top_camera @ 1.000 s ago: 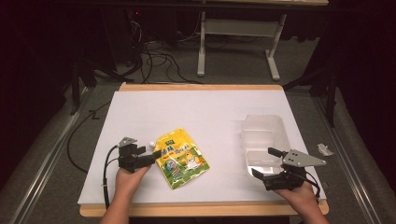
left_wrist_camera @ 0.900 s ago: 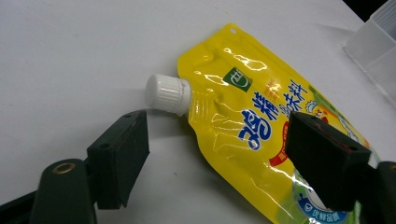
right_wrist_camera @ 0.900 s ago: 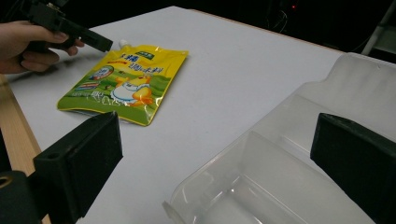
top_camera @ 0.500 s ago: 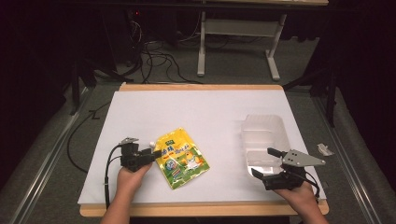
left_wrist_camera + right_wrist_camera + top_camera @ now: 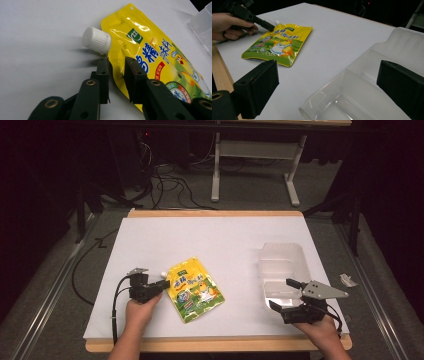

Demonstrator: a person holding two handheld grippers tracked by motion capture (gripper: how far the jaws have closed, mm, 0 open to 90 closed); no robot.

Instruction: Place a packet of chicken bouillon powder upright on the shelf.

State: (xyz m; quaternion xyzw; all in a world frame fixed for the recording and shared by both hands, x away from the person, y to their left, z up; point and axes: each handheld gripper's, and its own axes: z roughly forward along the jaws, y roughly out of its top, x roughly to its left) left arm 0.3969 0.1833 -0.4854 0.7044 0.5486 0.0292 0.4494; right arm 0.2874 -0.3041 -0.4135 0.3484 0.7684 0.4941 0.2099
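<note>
Left gripper view: left gripper (image 5: 117, 72) fingers just closing on glossy yellow pouch (image 5: 160, 60) edge, ribbed white cap (image 5: 96, 40); right gripper (image 5: 332, 85) fingers wide open.

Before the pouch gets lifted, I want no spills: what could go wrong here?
The left gripper, jaws just closing, takes only the yellow pouch's thin edge below the white cap; it may slip or swing. The right gripper stands open across the clear container's near rim and might nudge it.

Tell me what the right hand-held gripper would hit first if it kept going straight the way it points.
Probably the clear plastic container: the right hand-held gripper has open jaws either side of its near rim, so the wall lies just ahead.
</note>
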